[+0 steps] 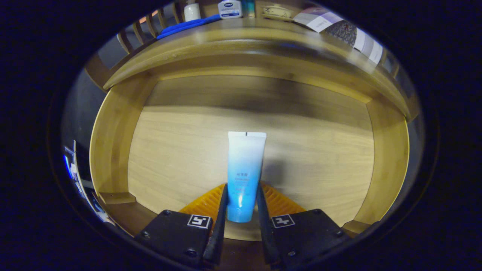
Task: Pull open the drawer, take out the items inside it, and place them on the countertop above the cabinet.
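With the drawer (113, 150) already pulled open, the claw (243, 205) is clamped on the blue-and-white tube (244, 169) over the drawer floor, leaving the lift to the tabletop (263, 34) above, where other toiletries sit, yet to do

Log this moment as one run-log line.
drawer: open wooden drawer | item: blue-and-white plastic tube between fingers | gripper: shut on tube | countertop: not yet placed
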